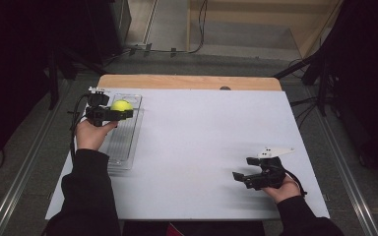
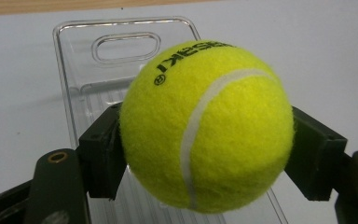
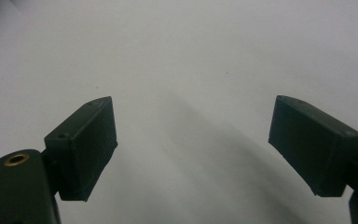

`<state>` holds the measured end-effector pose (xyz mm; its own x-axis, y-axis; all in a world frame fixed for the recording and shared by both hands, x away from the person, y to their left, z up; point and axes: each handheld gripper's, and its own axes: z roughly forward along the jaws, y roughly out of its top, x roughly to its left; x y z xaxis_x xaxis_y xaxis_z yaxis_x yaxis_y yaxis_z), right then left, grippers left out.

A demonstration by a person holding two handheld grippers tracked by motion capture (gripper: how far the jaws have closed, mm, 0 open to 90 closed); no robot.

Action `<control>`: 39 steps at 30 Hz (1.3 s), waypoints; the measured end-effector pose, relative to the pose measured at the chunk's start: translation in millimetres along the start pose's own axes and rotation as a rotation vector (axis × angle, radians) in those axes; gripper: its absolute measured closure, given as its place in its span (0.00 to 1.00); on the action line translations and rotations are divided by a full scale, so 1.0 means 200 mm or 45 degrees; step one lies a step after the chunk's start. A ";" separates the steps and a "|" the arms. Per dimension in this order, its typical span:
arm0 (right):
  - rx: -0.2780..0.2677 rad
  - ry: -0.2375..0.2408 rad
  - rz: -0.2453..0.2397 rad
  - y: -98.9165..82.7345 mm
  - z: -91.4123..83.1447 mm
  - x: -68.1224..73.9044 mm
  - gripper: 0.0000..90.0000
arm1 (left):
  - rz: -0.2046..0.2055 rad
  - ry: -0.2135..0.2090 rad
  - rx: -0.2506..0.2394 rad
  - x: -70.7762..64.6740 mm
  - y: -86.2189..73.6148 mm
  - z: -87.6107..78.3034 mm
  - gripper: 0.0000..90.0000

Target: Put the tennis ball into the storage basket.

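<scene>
left claw (image 1: 120, 114) grips ball (image 1: 121, 105) above clear tray (image 1: 123, 147) by desk's (image 1: 202, 142) left edge | right claw (image 1: 241, 177) gapes, nothing between, near front-right edge | wide bare middle between them

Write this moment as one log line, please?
left gripper: shut on tennis ball, above clear tray | right gripper: open, empty, over table

worktop and what lies on it

a white sheet (image 1: 202, 147) covers the worktop (image 1: 187, 81), leaving a strip of bare wood along the far edge. a clear plastic tray (image 1: 125, 142) lies flat on the sheet near its left edge.
</scene>
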<state>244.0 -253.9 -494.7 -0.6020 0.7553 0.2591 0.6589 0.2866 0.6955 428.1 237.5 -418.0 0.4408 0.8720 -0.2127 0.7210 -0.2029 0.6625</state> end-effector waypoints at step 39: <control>-0.001 0.003 -0.001 0.00 0.00 0.00 0.15 | -0.005 0.100 0.067 0.00 -0.03 0.08 0.27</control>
<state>243.9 -253.8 -494.6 -0.6039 0.7535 0.2600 0.6580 0.2871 0.6962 432.3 231.5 -433.8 0.3959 0.9048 -0.1569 0.7508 -0.2206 0.6226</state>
